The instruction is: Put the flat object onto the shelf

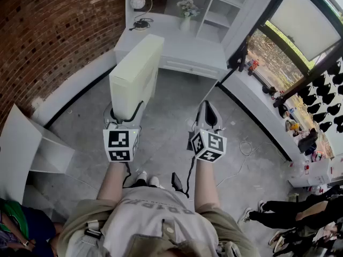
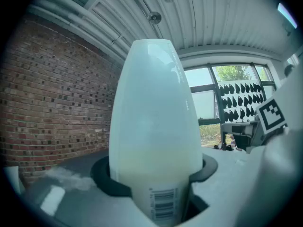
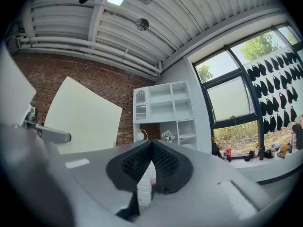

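Box (image 1: 136,74) pinched at its bottom end alone by left gripper (image 1: 125,115); it could tip or slip out. Right gripper (image 1: 208,115) pressed together, empty.

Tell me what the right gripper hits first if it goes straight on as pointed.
Likely the white shelf unit, around its lower part: it sits dead ahead of the right gripper, with nothing visible in between. Depth is unclear.

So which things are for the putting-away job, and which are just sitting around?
For the job: flat cream board, held in the left gripper; white shelf.

Just sitting around: globe lamp, flower vase, brick wall, shut, empty right gripper.
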Demonstrator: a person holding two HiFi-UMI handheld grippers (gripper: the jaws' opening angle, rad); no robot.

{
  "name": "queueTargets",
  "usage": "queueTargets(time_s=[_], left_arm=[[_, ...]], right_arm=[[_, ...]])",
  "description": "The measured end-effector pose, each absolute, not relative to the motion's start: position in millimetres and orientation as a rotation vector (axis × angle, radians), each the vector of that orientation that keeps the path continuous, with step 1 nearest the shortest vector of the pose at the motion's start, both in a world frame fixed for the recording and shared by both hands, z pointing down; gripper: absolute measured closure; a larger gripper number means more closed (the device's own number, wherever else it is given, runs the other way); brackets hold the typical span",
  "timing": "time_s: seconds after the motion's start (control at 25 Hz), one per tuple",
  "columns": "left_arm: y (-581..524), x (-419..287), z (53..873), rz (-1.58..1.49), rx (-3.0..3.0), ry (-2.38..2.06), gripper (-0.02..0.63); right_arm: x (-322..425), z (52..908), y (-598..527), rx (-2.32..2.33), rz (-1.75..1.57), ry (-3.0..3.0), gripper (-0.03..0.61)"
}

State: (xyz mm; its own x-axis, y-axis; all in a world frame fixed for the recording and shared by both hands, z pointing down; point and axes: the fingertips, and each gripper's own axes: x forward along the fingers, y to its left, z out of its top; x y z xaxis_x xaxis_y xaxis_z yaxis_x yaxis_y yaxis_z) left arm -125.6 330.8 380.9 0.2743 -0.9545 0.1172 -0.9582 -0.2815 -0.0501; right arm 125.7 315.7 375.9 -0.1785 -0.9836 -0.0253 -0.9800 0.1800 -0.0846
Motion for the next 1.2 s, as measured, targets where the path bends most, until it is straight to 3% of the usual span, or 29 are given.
queueTargets(time_s=[0.76,1.2], left_arm=[[332.0,-88.3,395.4,0.203,2.455,-1.821,0.304],[330.0,-67.7,379.5,-0.042,2.453,-1.464,0.304]], right_arm=[[151.0,392.4,319.5,-1.95,-0.116,2.391,0.578],[170.1,381.4,314.9,-1.714,-0.369,2.265,0.575]])
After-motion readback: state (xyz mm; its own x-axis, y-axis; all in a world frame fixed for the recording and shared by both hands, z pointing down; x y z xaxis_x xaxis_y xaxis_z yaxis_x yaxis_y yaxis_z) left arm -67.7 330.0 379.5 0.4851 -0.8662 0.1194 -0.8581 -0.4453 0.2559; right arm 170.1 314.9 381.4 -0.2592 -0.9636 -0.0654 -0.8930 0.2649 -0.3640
